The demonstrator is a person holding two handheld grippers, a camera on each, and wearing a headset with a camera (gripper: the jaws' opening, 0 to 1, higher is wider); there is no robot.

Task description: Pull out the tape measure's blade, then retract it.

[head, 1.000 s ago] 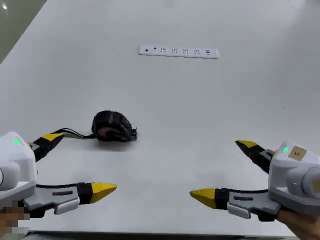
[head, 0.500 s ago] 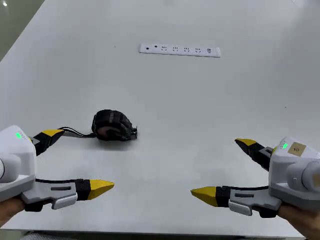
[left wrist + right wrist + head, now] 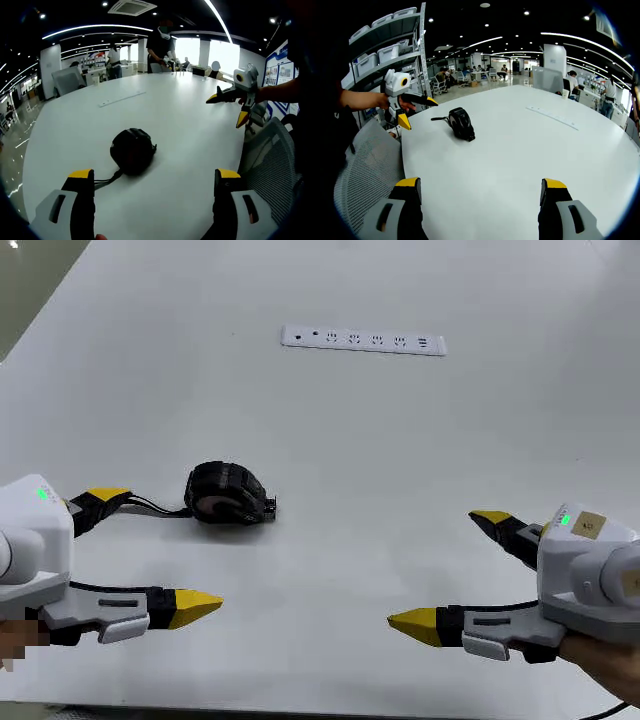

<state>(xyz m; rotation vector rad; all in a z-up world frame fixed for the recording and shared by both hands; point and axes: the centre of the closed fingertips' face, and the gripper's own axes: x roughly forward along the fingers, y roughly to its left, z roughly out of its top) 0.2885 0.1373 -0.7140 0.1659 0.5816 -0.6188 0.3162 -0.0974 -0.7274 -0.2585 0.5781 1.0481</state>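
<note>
- The tape measure [image 3: 228, 493] is black and rounded, with a ribbed, rubber-looking case. It lies on the smooth white table [image 3: 400, 460], in front of your left gripper [image 3: 155, 547].
- A thin black cord [image 3: 160, 508] runs from it toward one yellow jaw tip of this gripper; I cannot tell if they touch.
- Your left gripper has its jaws wide apart and holds nothing.
- Your right gripper [image 3: 447, 568] is also spread wide and empty, well apart from the tape measure.
- You have one tape measure, one flat white power strip [image 3: 363, 340] and two grippers.
</note>
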